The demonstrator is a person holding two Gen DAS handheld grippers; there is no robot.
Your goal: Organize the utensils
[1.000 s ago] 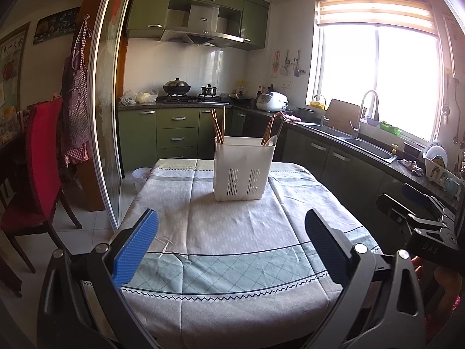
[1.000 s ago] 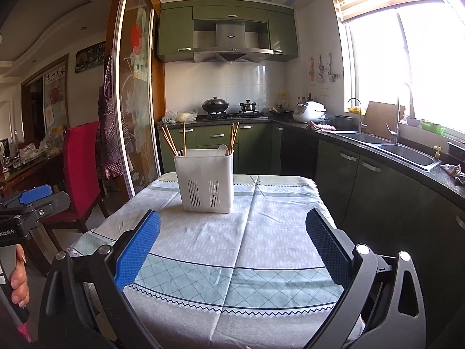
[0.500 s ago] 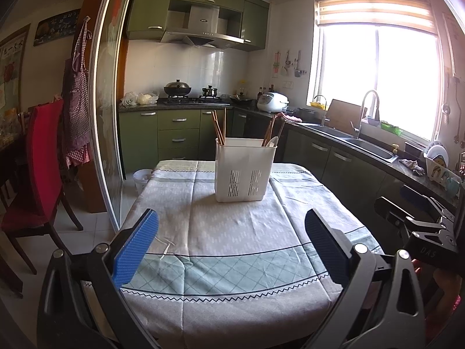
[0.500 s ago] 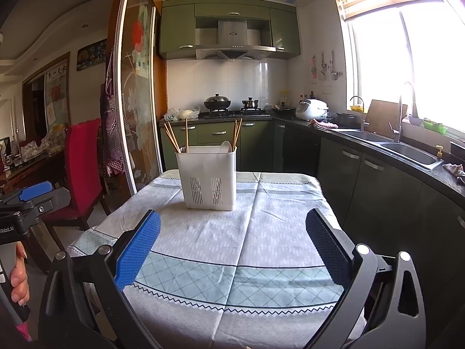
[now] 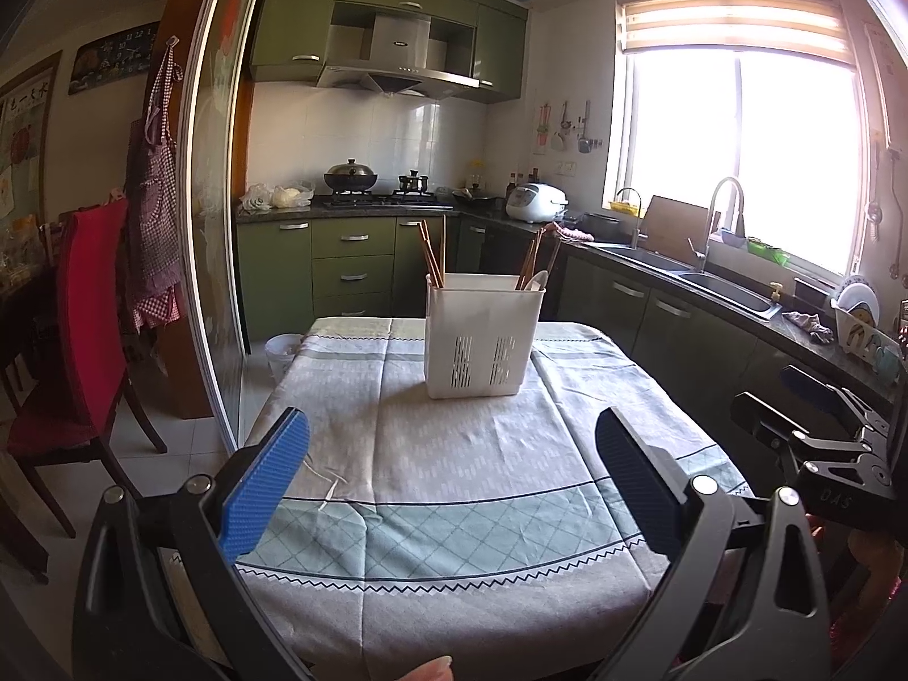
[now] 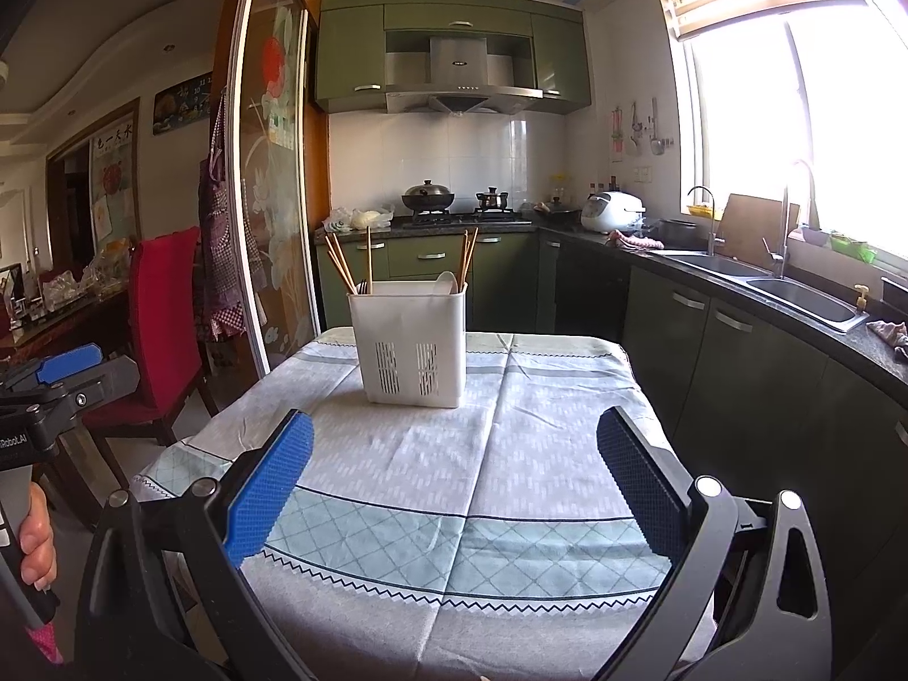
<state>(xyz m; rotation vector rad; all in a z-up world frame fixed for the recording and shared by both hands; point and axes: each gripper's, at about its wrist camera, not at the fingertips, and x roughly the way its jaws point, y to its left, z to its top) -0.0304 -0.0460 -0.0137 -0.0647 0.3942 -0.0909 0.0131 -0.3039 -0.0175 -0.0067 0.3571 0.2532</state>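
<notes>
A white slotted utensil holder [image 5: 482,336] [image 6: 413,343] stands upright at the far middle of the table. Brown chopsticks [image 5: 430,254] [image 6: 340,264] lean out of its left and right ends, and a white spoon [image 6: 446,282] pokes up at the right. My left gripper [image 5: 451,442] hangs open over the near part of the table, nothing between its blue pads. My right gripper [image 6: 454,448] is open too, also short of the holder. Each gripper shows at the edge of the other's view.
The table wears a grey and teal patterned cloth [image 5: 454,488] [image 6: 454,488]. A red chair [image 5: 85,329] and a glass sliding door [image 5: 218,227] stand to the left. Green cabinets, a stove and a sink counter [image 5: 709,284] run along the back and right.
Both views have shifted slightly, with the holder sitting a little farther right in each. Both grippers stay open and empty.
</notes>
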